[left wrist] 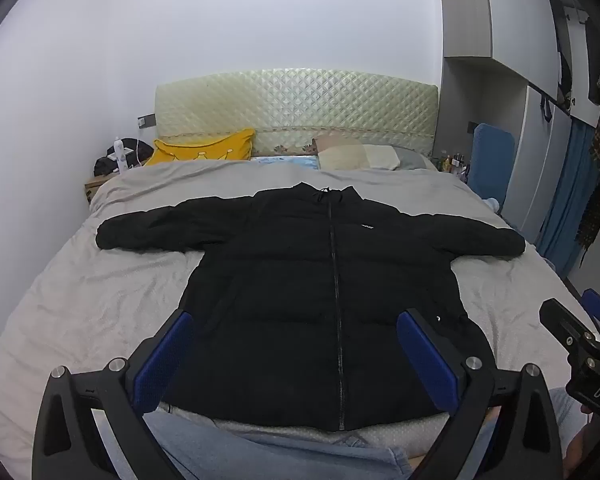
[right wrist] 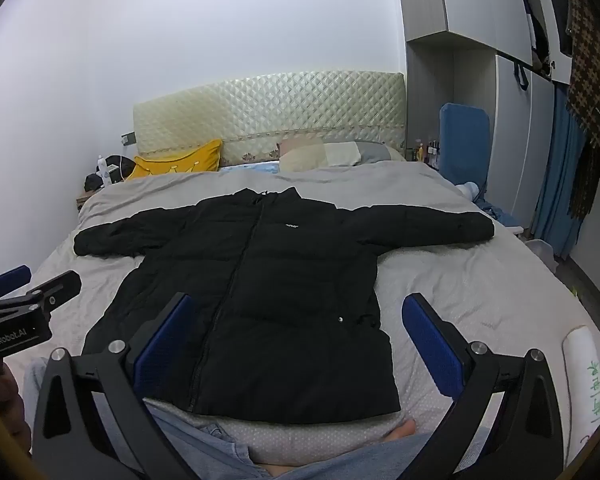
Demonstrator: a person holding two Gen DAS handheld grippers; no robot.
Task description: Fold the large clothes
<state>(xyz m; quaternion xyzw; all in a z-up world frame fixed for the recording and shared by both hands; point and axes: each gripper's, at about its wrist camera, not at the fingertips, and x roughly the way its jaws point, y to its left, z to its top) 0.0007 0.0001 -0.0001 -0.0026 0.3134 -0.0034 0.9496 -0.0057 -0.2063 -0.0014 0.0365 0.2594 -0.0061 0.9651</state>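
Note:
A black zipped puffer jacket (left wrist: 300, 280) (right wrist: 268, 288) lies flat, front up, on the grey bed cover, both sleeves spread sideways and the hem toward me. My left gripper (left wrist: 296, 320) hovers open above the jacket's lower part, blue pads wide apart with nothing between them. My right gripper (right wrist: 300, 304) hangs open too, over the jacket's lower right side, holding nothing. Each gripper shows at the edge of the other's view: the right gripper (left wrist: 580, 320) in the left wrist view, the left gripper (right wrist: 40, 284) in the right wrist view.
The bed (left wrist: 80, 280) has a quilted headboard (left wrist: 296, 108), a yellow pillow (left wrist: 204, 150) and pale pillows (left wrist: 360, 156). A cluttered nightstand (left wrist: 112, 168) stands at the left, wardrobes (left wrist: 540, 100) and hanging clothes (right wrist: 584, 92) at the right. A person's jeans-clad legs (left wrist: 280, 456) lie at the near edge.

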